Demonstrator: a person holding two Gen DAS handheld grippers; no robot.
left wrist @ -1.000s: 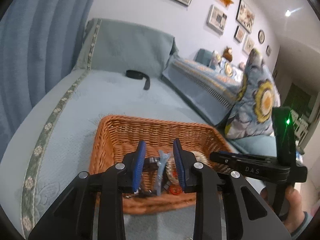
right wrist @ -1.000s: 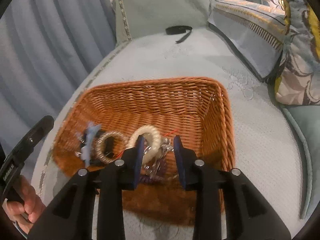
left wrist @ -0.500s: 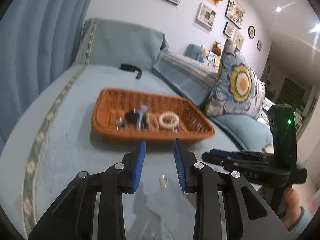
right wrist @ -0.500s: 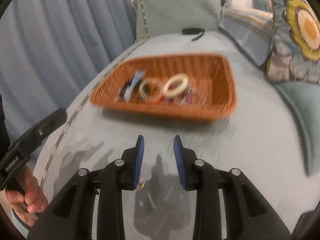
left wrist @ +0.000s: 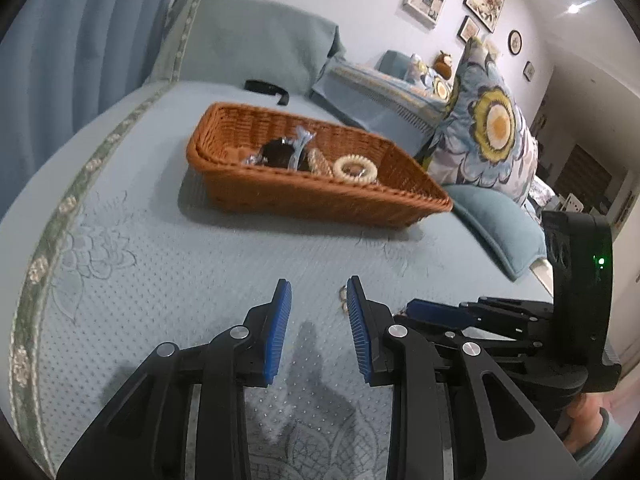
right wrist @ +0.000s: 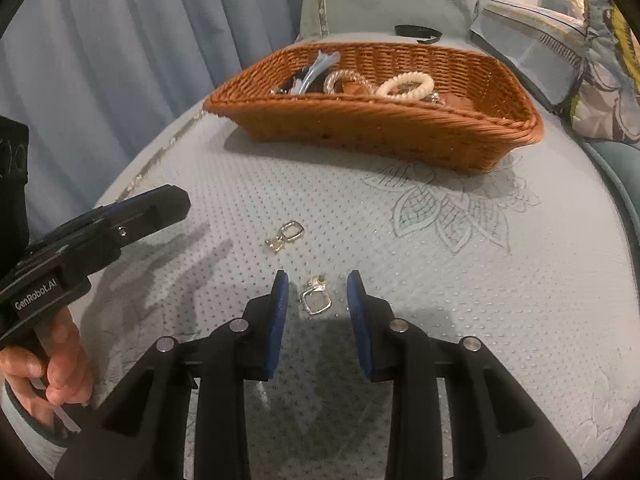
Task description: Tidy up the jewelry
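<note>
A brown wicker basket (left wrist: pixel 320 196) (right wrist: pixel 384 128) sits on the blue bedspread and holds a cream ring (right wrist: pixel 406 85), a beaded bracelet (right wrist: pixel 346 78), a light blue piece and dark items. Two silver earrings lie loose on the bedspread in front of it. One earring (right wrist: pixel 316 300) lies between the fingers of my open right gripper (right wrist: pixel 317 294). The other earring (right wrist: pixel 289 234) lies further ahead to the left. My left gripper (left wrist: pixel 319 304) is open and empty, low over the bedspread, with a small silver piece (left wrist: pixel 343 298) by its right fingertip.
A black strap (left wrist: pixel 266 88) lies behind the basket near the grey-green headrest cushion (left wrist: pixel 248 40). Flowered pillows (left wrist: pixel 488 136) lean at the right. Blue curtains (right wrist: pixel 120 40) hang at the left. The bedspread edge with a green trim (left wrist: pixel 52 248) runs along the left.
Both grippers have pulled back from over the basket and dropped low to the bedspread in front of it. The right gripper now straddles a silver earring.
</note>
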